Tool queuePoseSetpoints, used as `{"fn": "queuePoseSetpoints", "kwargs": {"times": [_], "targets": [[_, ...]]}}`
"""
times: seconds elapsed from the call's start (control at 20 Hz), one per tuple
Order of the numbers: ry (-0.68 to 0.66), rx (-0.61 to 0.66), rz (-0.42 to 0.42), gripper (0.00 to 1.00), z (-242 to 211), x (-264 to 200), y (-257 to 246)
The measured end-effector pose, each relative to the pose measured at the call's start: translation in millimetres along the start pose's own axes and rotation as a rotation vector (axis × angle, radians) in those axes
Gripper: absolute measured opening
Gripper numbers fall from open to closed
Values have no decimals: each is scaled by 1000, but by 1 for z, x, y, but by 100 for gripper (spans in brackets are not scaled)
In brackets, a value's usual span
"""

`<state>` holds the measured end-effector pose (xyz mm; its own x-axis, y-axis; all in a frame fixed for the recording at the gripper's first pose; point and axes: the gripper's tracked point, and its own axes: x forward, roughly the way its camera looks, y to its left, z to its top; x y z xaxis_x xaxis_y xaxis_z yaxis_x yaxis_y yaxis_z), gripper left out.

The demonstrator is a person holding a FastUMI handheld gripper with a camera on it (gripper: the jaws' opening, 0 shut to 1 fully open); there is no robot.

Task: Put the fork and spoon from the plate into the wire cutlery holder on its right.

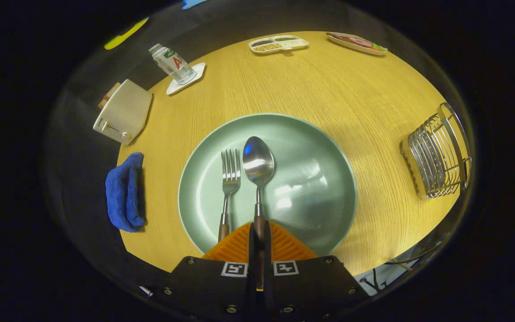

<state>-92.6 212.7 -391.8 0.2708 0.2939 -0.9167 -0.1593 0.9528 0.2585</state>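
Observation:
A pale green plate (311, 147) lies on the wooden table, just ahead of my fingers. On it a metal spoon (258, 164) lies bowl up, pointing away from me. Its dark wooden handle runs back between my two fingers, and my gripper (259, 232) is shut on that handle. A metal fork (230, 172) with a similar wooden handle lies just left of the spoon, its handle end beside my left finger. The wire cutlery holder (438, 152) stands on the table to the right of the plate, well apart from it.
A blue cloth (124, 192) lies left of the plate at the table's edge. A white toaster (123, 112) sits further back left, with a bottle on a white coaster (175, 65) behind it. Two food trays (278, 44) (356, 43) rest at the far edge.

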Motion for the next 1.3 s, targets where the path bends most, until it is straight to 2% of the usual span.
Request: {"fn": "queuePoseSetpoints", "kwargs": {"times": [0.35,0.65,0.95,1.3], "targets": [[-40,120,66,7,23,-37,-10],[-103,181,102,7,54,-94,-41],[-130,194,24,7,76,-158,-108],[-27,287,-43,7,49,-183,-165]]}}
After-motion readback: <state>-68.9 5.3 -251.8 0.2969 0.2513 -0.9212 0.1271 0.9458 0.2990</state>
